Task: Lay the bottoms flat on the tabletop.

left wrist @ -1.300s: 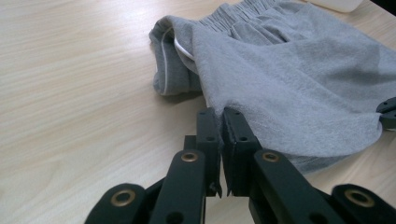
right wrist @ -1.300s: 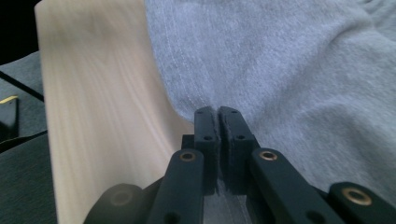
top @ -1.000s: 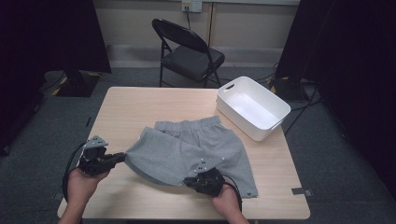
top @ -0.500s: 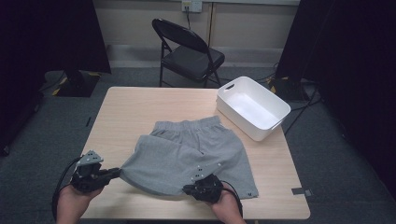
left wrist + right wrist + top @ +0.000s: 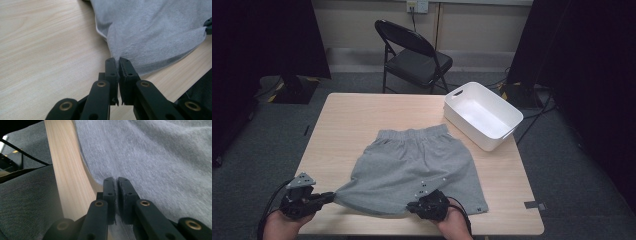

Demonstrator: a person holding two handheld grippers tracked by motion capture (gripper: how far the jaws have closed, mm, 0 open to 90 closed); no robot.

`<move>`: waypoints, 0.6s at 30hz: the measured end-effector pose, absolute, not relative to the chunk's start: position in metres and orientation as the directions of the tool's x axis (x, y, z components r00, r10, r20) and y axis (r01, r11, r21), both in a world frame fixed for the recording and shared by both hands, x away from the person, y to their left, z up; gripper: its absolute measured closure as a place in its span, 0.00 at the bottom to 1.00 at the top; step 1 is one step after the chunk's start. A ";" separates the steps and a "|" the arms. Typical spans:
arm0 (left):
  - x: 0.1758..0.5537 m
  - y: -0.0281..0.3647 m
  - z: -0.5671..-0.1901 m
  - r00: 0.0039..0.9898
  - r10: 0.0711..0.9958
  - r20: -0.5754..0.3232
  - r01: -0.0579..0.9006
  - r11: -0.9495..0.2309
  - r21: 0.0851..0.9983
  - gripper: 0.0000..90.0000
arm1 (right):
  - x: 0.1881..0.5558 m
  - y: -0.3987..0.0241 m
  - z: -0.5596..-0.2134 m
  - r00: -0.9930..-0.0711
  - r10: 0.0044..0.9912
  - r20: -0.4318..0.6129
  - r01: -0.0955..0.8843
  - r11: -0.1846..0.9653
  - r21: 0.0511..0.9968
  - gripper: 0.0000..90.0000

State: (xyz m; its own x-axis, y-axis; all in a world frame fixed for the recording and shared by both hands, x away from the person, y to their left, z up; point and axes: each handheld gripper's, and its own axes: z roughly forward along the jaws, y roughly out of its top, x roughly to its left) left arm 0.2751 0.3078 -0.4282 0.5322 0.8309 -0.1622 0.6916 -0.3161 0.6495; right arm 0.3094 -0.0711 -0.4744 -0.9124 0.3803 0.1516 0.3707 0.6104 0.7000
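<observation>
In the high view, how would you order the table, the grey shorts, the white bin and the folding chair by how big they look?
1. Table
2. Grey shorts
3. Folding chair and white bin: they look alike, and the chair stands farther off, so I won't rank them.

**Materials and Surface Finish**

The shorts (image 5: 412, 165) are soft grey knit cloth, matt, with a fine heathered texture and stitched seams. The table (image 5: 362, 120) top is pale wood-grain laminate, smooth with a low sheen. The bin (image 5: 512, 127) is white plastic, smooth and slightly glossy. The left gripper (image 5: 117, 60) and right gripper (image 5: 116, 179) have black matt arms with brass-coloured pivot pins. The folding chair (image 5: 414, 55) looks black, with a metal frame and a faint sheen.
</observation>
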 end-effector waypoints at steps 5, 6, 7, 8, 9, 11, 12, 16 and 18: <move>0.271 0.308 -0.428 0.534 0.828 -0.168 0.691 -0.314 0.651 0.96 | 0.309 -0.071 -0.473 -0.914 0.373 0.161 0.373 0.614 0.696 0.95; 0.270 0.307 -0.428 0.537 0.826 -0.172 0.693 -0.315 0.649 0.96 | 0.309 -0.072 -0.473 -0.913 0.372 0.165 0.375 0.611 0.697 0.95; 0.269 0.307 -0.427 0.540 0.826 -0.164 0.689 -0.321 0.650 0.96 | 0.309 -0.072 -0.472 -0.914 0.369 0.169 0.376 0.613 0.695 0.95; 0.268 0.307 -0.427 0.539 0.826 -0.169 0.691 -0.318 0.650 0.96 | 0.309 -0.072 -0.472 -0.913 0.371 0.168 0.376 0.611 0.696 0.95; 0.267 0.306 -0.427 0.540 0.824 -0.172 0.689 -0.316 0.652 0.96 | 0.308 -0.073 -0.472 -0.912 0.371 0.174 0.379 0.605 0.700 0.95; 0.266 0.306 -0.427 0.546 0.820 -0.175 0.690 -0.321 0.648 0.96 | 0.307 -0.074 -0.471 -0.913 0.372 0.171 0.378 0.604 0.702 0.94; 0.266 0.306 -0.427 0.546 0.819 -0.176 0.690 -0.320 0.650 0.96 | 0.307 -0.075 -0.470 -0.909 0.379 0.173 0.383 0.593 0.709 0.91; 0.264 0.306 -0.426 0.552 0.814 -0.179 0.689 -0.325 0.648 0.96 | 0.307 -0.081 -0.465 -0.897 0.410 0.167 0.394 0.566 0.724 0.76; 0.263 0.306 -0.427 0.546 0.818 -0.181 0.693 -0.319 0.647 0.95 | 0.309 -0.088 -0.462 -0.889 0.426 0.170 0.402 0.544 0.736 0.70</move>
State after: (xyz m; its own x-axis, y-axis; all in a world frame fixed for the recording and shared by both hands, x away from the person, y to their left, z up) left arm 0.2632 0.3063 -0.4273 0.5462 0.8178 -0.1813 0.6926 -0.3192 0.6468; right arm 0.3089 -0.0876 -0.4622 -0.8885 0.4260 0.1704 0.4021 0.5442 0.7363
